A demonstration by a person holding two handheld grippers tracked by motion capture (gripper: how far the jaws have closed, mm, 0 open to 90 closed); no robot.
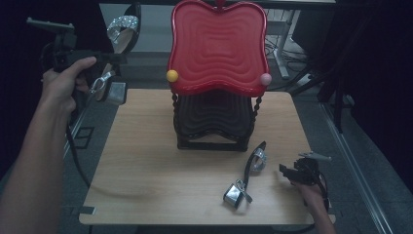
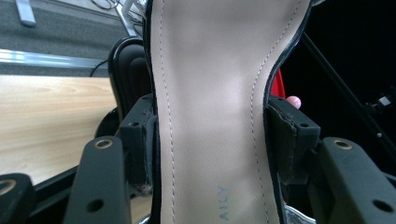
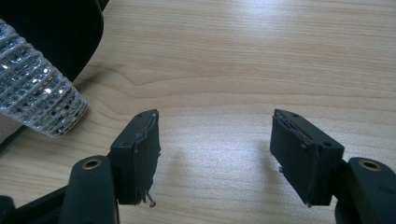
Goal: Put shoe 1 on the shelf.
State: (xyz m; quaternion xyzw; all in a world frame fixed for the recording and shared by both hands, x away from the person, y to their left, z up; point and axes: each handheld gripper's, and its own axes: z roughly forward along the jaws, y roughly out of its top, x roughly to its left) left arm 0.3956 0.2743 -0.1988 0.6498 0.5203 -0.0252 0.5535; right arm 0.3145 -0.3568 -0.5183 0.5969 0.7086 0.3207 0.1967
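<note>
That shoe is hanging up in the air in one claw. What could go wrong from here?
1. The left claw pinches the sandal only by the edges of its smooth sole, so it might slip or twist loose.
2. The heel and strap dangle off the side of the table; a drop could land on the floor.
3. The red top tier of the rack is close by, and a swinging heel might knock it.

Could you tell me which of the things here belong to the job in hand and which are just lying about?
In the job:
- raised shoe, clamped in the left gripper
- second shoe lying on the table, beside the open right gripper
- red rack, probably where the shoes go

Lying about:
- cables on the floor
- desk leg
</note>
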